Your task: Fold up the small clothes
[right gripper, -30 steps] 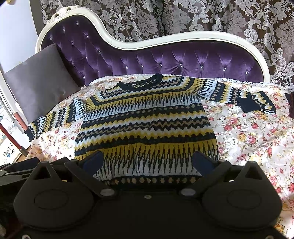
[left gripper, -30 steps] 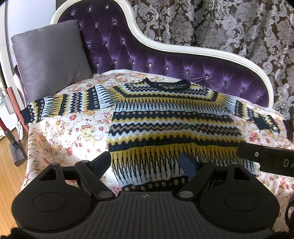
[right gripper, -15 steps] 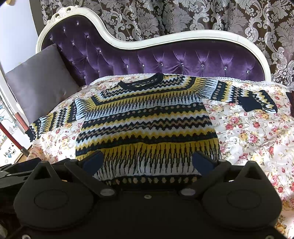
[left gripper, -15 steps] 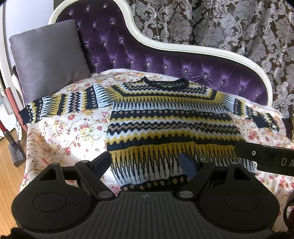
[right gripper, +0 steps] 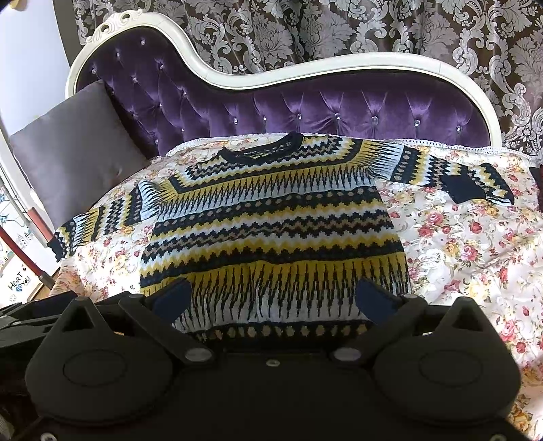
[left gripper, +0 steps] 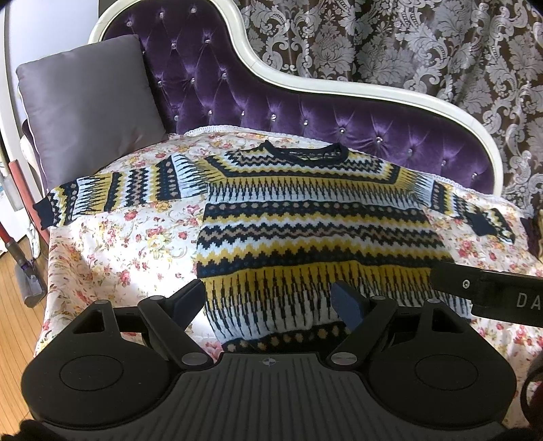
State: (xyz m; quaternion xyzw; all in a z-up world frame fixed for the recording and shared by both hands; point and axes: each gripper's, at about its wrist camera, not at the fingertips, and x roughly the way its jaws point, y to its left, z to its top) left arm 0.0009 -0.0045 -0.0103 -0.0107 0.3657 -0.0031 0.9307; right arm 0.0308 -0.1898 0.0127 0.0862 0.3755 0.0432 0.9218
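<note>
A knitted sweater (left gripper: 305, 220) (right gripper: 271, 220) in yellow, navy and white zigzag bands lies flat, front up, on a floral sheet (left gripper: 118, 244) (right gripper: 468, 244), both sleeves spread sideways. Its right sleeve cuff (right gripper: 468, 186) is turned back on itself. My left gripper (left gripper: 269, 298) hovers open above the sweater's lower left hem, nothing between its fingers. My right gripper (right gripper: 271, 298) stands open over the middle of the hem, also holding nothing. Part of the right gripper's black body (left gripper: 492, 291) shows at the right of the left wrist view.
The sheet covers a purple tufted chaise (left gripper: 254, 84) (right gripper: 305, 101) with a white frame. A grey cushion (left gripper: 88, 108) (right gripper: 71, 149) leans at its left end. Patterned curtains (right gripper: 339, 30) hang behind. A vacuum (left gripper: 20, 264) stands on the wooden floor at left.
</note>
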